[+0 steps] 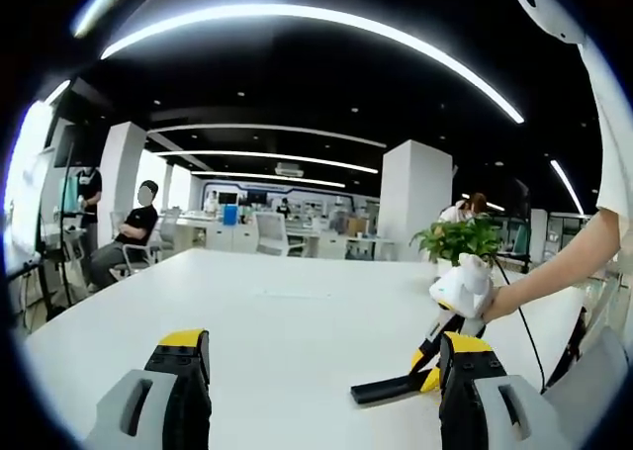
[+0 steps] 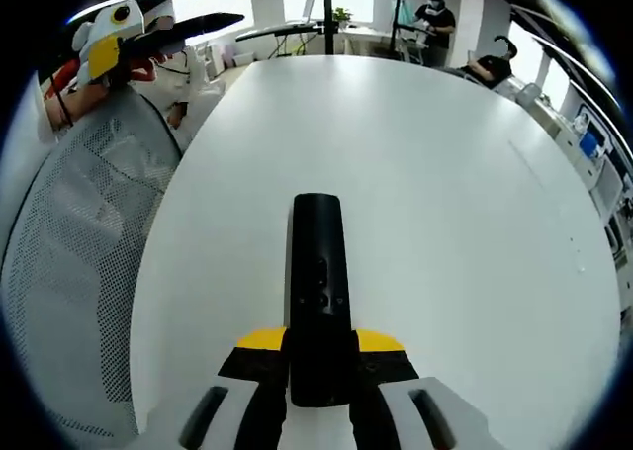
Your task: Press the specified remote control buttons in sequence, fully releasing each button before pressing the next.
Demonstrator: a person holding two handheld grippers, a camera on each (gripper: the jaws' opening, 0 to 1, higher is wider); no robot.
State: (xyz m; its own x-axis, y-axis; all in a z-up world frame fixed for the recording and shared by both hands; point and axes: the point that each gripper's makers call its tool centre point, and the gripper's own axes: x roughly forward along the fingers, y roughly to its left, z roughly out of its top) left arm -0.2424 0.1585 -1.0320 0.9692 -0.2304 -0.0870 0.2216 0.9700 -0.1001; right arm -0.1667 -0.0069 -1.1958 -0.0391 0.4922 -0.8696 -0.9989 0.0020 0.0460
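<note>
On the white table [image 2: 475,203] of an open-plan office, a black remote control [image 2: 317,292] lies clamped at its near end between the yellow-tipped jaws of the right gripper [image 2: 318,371], its far end pointing out across the bare tabletop, small buttons showing on its upper face. Seen from the left gripper view, the same remote [image 1: 388,388] slants down to touch the table, held by the right gripper [image 1: 432,364] in a person's hand [image 1: 495,302]. The left gripper [image 1: 321,371] hovers over the near edge of the table with its jaws spread wide apart, nothing between them. Beyond the table's far side stands a potted plant [image 1: 460,239], with a seated person [image 1: 129,237] off its left end. A mesh-backed chair [image 2: 74,272] sits just beside the table.
</note>
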